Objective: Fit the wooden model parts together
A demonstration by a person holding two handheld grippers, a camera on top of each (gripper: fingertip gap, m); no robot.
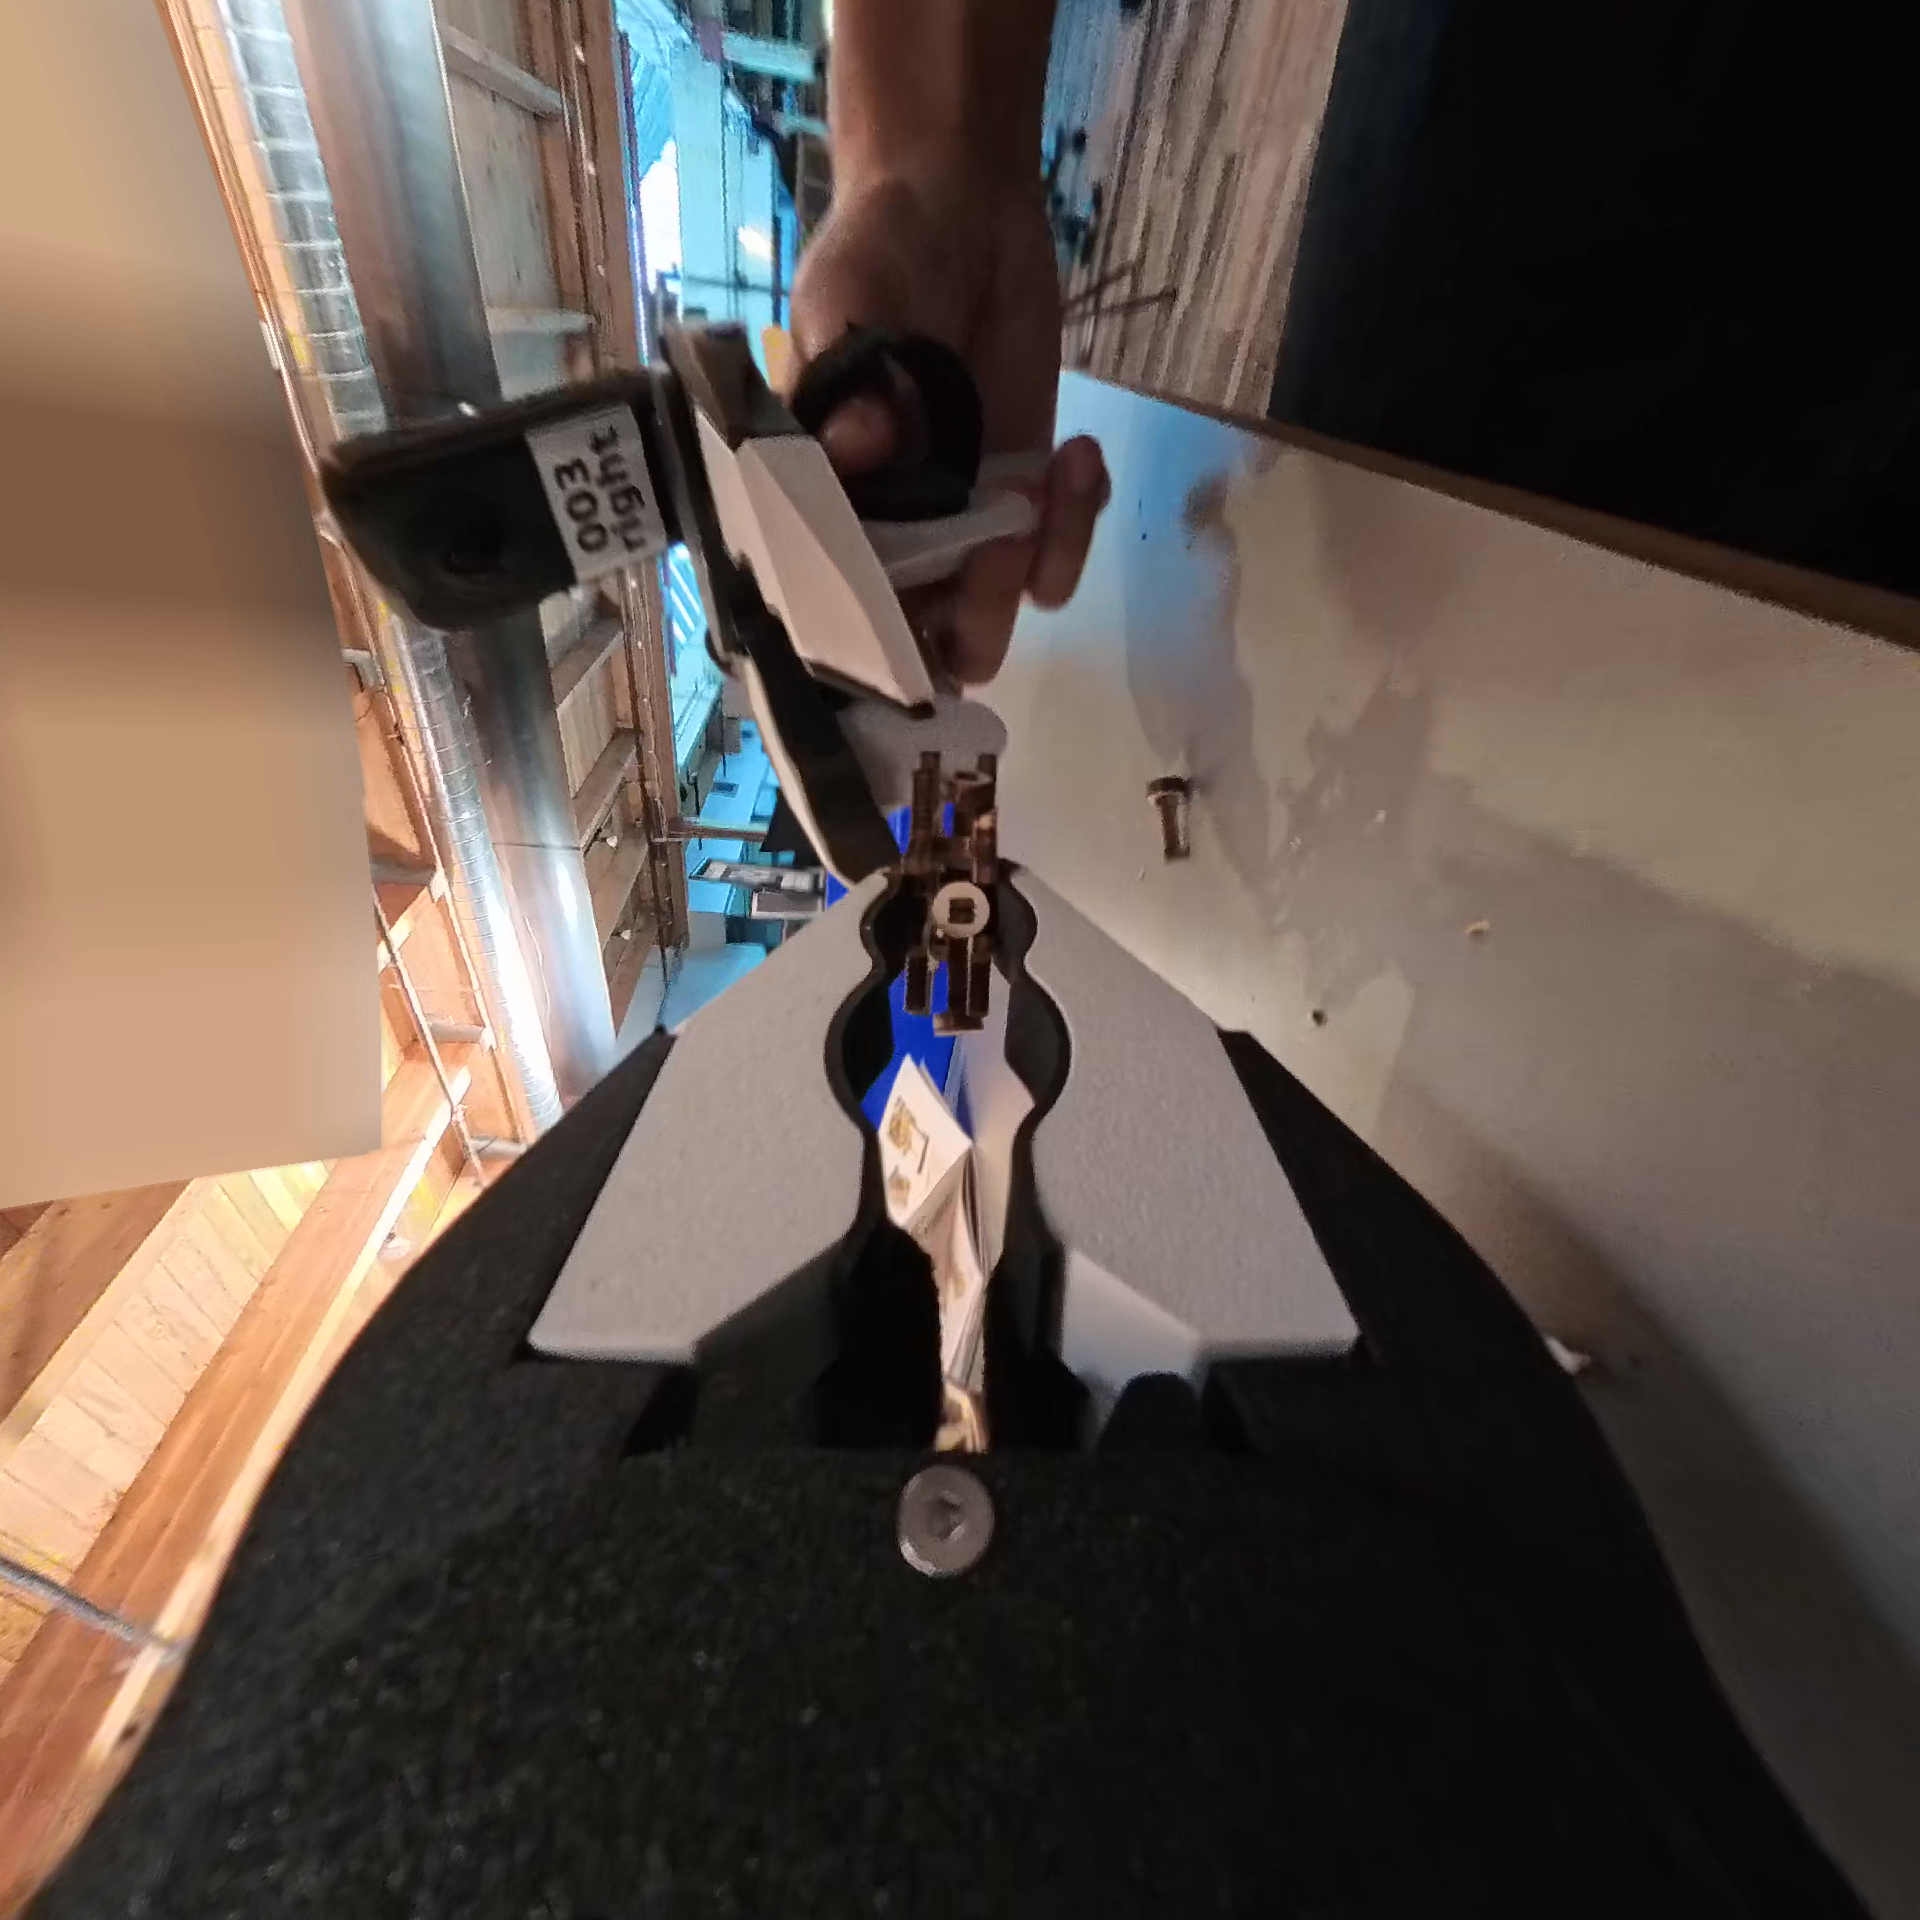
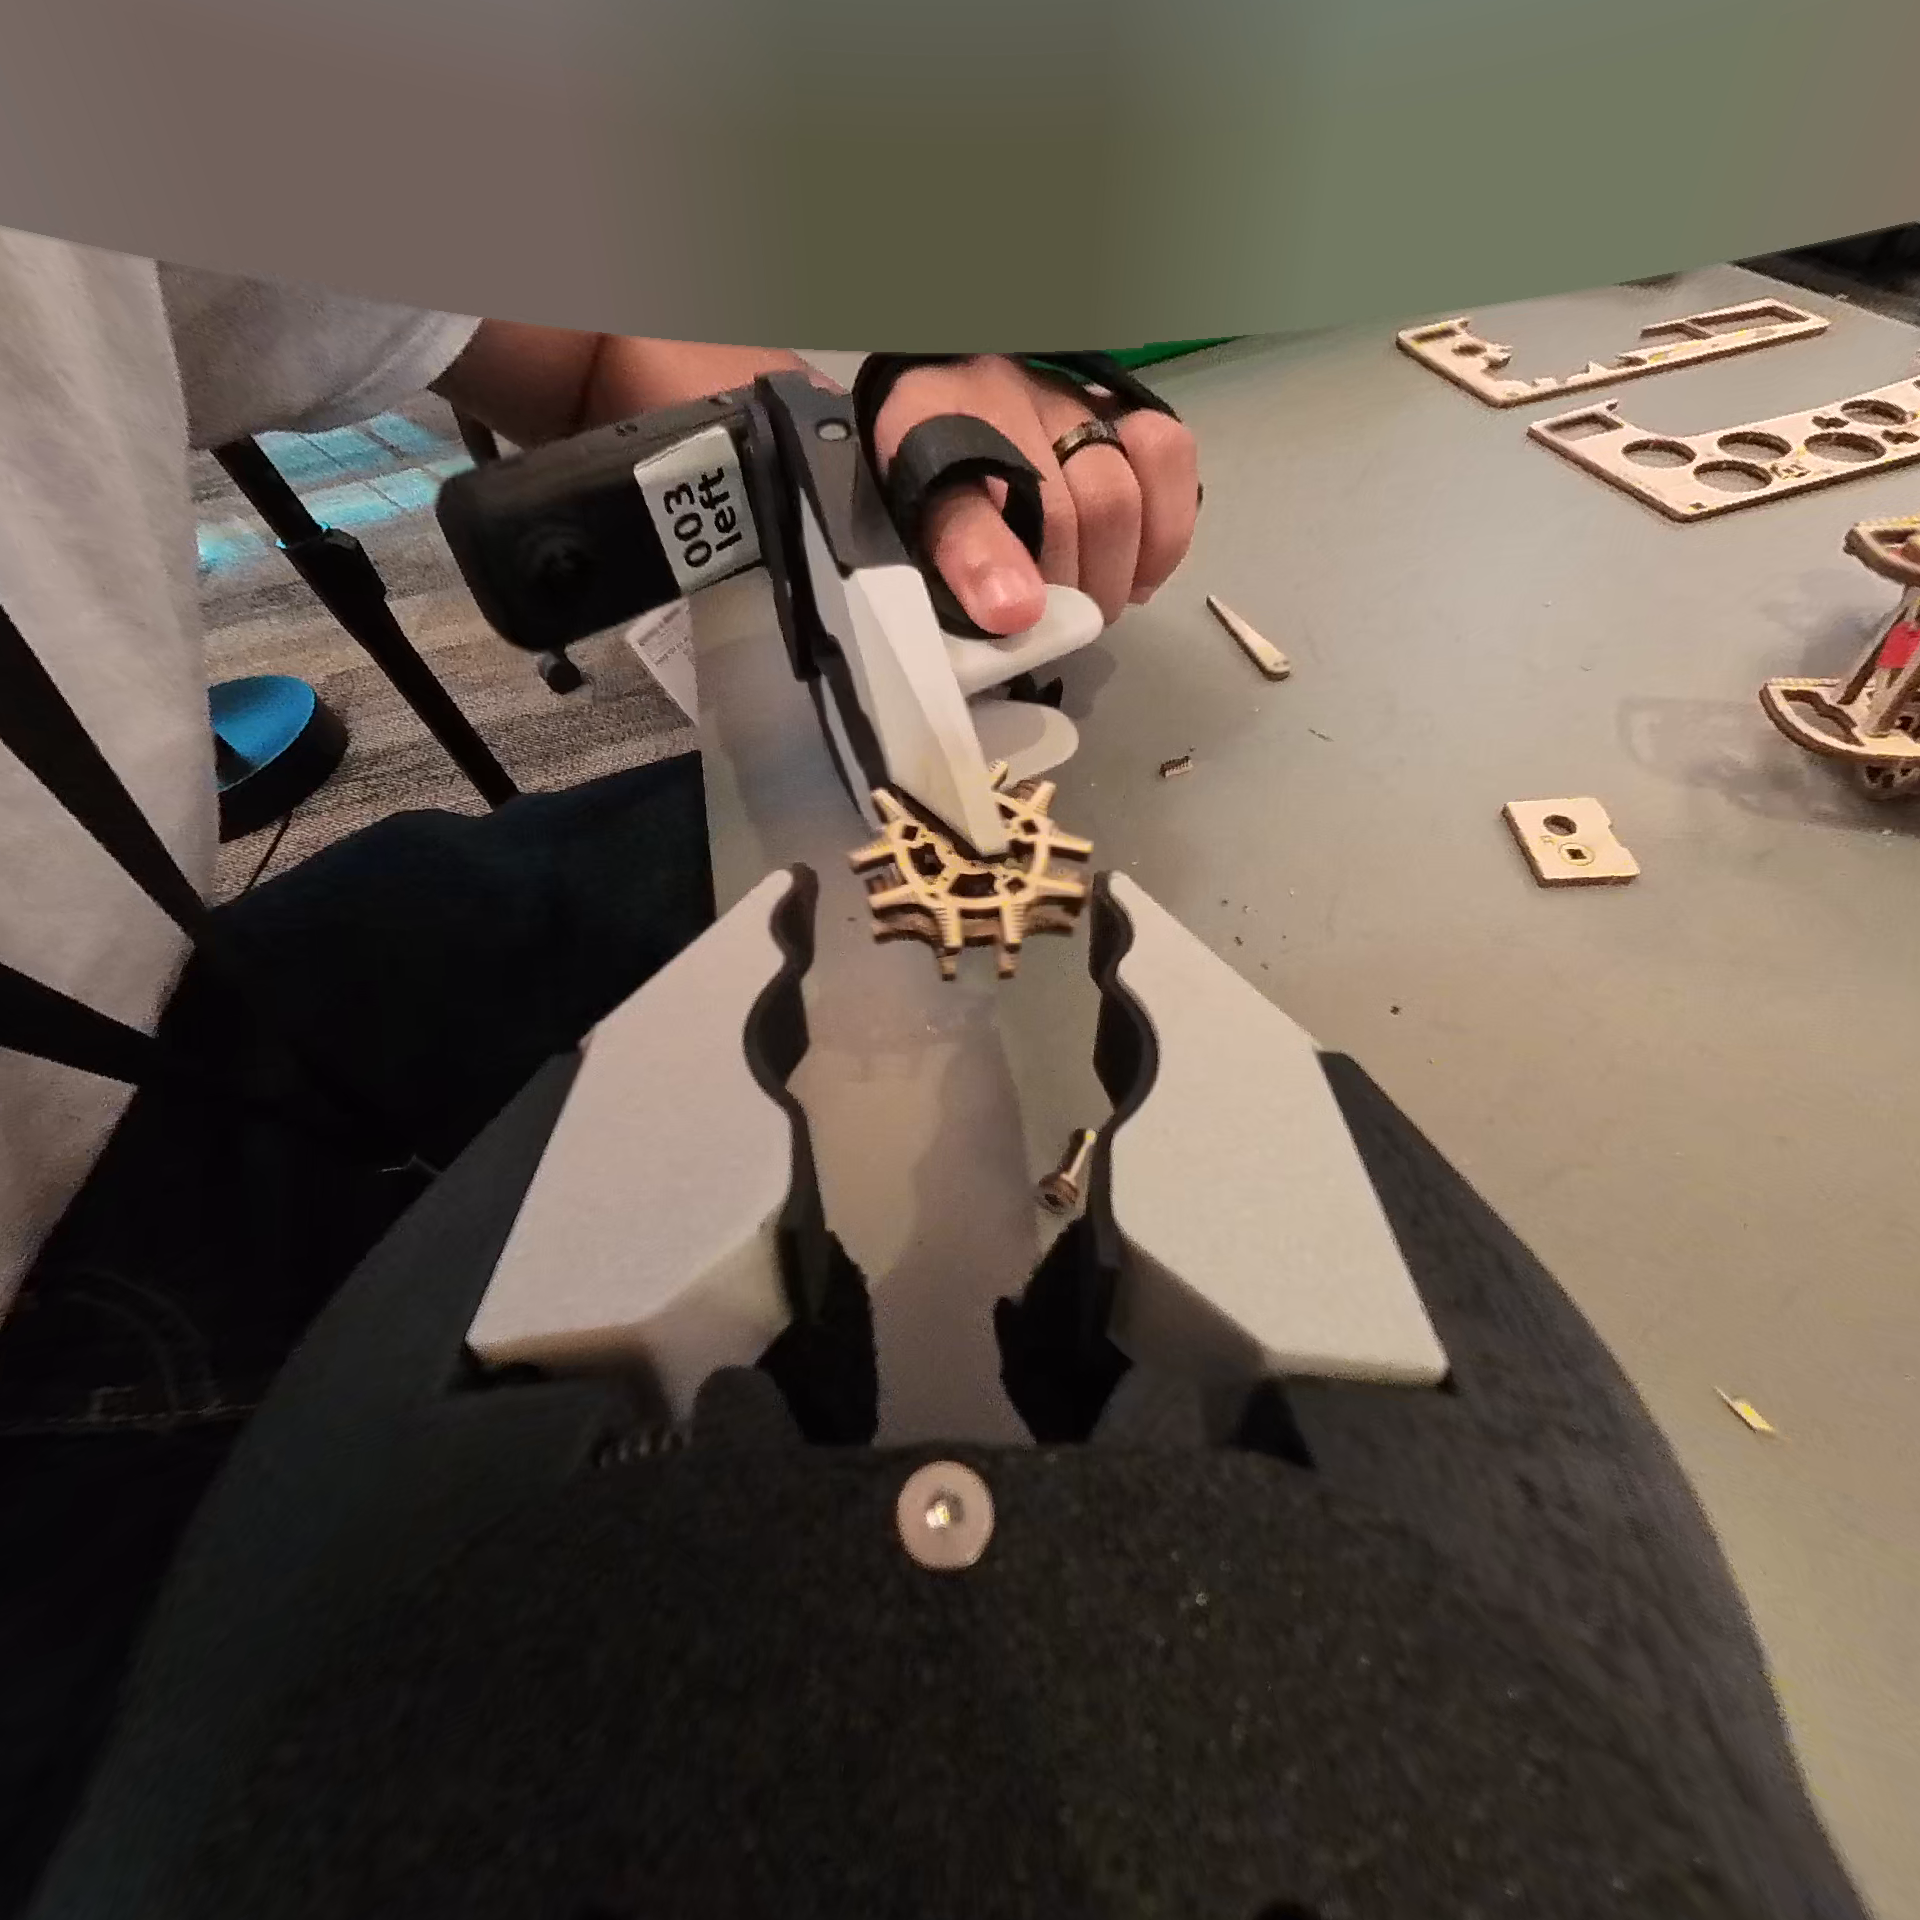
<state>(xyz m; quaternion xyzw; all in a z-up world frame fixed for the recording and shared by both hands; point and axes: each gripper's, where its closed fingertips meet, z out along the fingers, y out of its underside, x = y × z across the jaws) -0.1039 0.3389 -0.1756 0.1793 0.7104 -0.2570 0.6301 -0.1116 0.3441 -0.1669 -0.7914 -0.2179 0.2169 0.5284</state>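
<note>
A small wooden gear-like assembly (image 1: pixel 951 883) with spokes and toothed edges is pinched edge-on in my left gripper (image 1: pixel 952 881), which is shut on it above the grey table (image 1: pixel 1507 727). In the right wrist view the assembly (image 2: pixel 971 894) shows flat-on, with the left gripper (image 2: pixel 971 821) gripping it from above. My right gripper (image 2: pixel 951 891) is open, its jaws standing either side of the assembly; whether the right jaw touches the spokes I cannot tell. The right gripper (image 1: pixel 894 769) also shows in the left wrist view, just beyond the assembly.
A loose metal bolt (image 2: pixel 1065 1169) lies on the table (image 2: pixel 1455 1039) between the right fingers. Two punched-out wooden sheets (image 2: pixel 1745 457), a small square wooden piece (image 2: pixel 1569 842), a wooden sliver (image 2: pixel 1247 639) and a part-built model (image 2: pixel 1860 707) lie right. A booklet (image 1: pixel 925 1143) lies below. Both grippers' tips are close together, under 4 cm apart. Both grippers' tips are roughly 15 centimeters from the small square wooden piece (image 2: pixel 1569 842).
</note>
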